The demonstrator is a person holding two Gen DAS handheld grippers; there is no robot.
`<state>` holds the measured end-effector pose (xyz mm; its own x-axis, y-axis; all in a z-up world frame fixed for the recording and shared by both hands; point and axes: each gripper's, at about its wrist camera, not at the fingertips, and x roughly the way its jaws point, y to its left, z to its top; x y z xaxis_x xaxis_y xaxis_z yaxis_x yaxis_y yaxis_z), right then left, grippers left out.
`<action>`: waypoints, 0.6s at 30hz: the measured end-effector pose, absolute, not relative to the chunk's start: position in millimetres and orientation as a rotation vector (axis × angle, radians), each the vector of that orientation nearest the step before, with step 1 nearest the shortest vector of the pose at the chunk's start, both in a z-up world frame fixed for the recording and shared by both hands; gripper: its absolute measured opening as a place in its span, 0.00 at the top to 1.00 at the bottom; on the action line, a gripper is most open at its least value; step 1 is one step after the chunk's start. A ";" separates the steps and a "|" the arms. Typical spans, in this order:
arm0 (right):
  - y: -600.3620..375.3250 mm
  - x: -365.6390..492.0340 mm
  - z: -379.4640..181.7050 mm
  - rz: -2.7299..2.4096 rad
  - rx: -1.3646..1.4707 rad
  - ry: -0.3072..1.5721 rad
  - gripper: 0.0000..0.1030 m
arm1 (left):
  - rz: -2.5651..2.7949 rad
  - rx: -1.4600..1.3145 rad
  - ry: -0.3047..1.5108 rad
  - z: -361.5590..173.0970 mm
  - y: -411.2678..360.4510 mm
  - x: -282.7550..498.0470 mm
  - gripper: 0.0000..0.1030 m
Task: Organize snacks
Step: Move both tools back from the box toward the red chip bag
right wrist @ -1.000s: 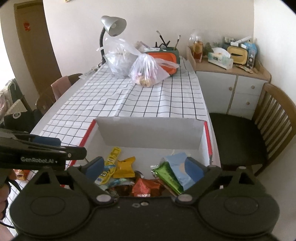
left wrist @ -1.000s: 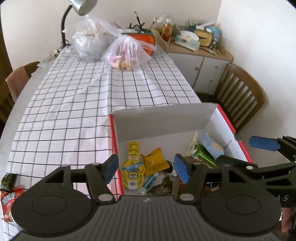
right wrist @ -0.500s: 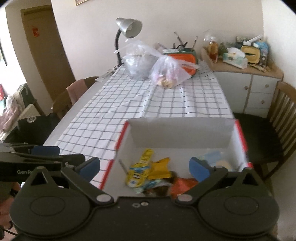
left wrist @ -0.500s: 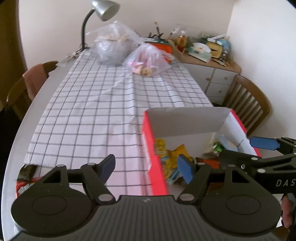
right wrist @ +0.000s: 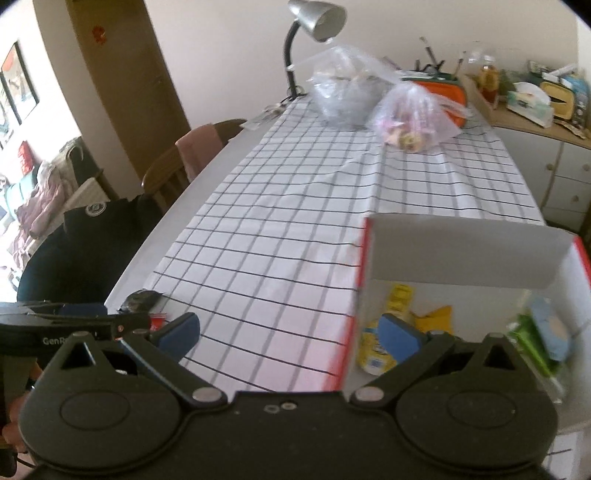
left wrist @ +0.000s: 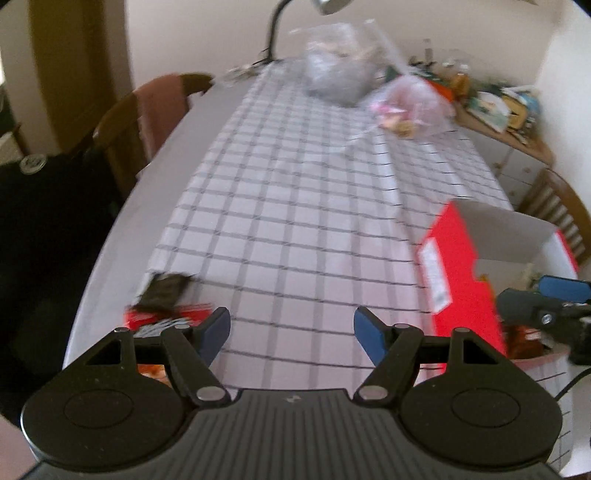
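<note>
Here both my tongs gape with nothing between them: my left gripper [left wrist: 291, 328] over the checked cloth [left wrist: 295, 221] near two snack packets [left wrist: 162, 299], my right gripper [right wrist: 291, 330] beside the red box [right wrist: 465, 236] of snacks.

Pale walls, brown door [right wrist: 122, 96], wooden chairs [right wrist: 177, 166] beside a checked-cloth table [right wrist: 295, 229], cluttered sideboard [right wrist: 546, 147] at right.

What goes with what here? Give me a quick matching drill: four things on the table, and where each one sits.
1. dark wrapper
2. yellow packet
3. lamp
4. clear bags

a. inside the red box
b. far end, standing at the table's corner
c. near left table edge, beside a red packet
d. far end, lying on the checked cloth

Pairs: 1-c, 2-a, 3-b, 4-d
</note>
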<state>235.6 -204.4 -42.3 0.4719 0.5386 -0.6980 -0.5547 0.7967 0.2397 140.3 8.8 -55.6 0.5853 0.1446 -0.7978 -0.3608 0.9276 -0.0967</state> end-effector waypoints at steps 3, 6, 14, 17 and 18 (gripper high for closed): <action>-178.2 237.8 -44.8 0.684 -0.035 0.866 0.00 | 0.326 -0.284 0.921 -63.0 34.2 133.1 0.29; -151.6 239.6 -47.7 0.699 -0.051 0.882 0.00 | 0.349 -0.298 0.939 -69.7 55.6 128.7 0.29; -82.1 241.2 -58.2 0.741 -0.109 0.926 0.00 | 0.358 -0.323 1.092 -108.9 99.7 135.7 0.29; -62.9 241.4 -61.7 0.751 -0.124 0.941 0.00 | 0.355 -0.345 1.136 -123.0 110.9 138.9 0.29; -56.8 241.6 -63.1 0.754 -0.130 0.948 0.00 | 0.353 -0.349 1.147 -126.6 112.9 139.3 0.29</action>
<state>241.6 -56.8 -63.1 0.3531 0.5263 -0.7735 -0.6351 0.7420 0.2149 139.3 112.9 -126.6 0.3690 0.0925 -0.9248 -0.4429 0.8923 -0.0875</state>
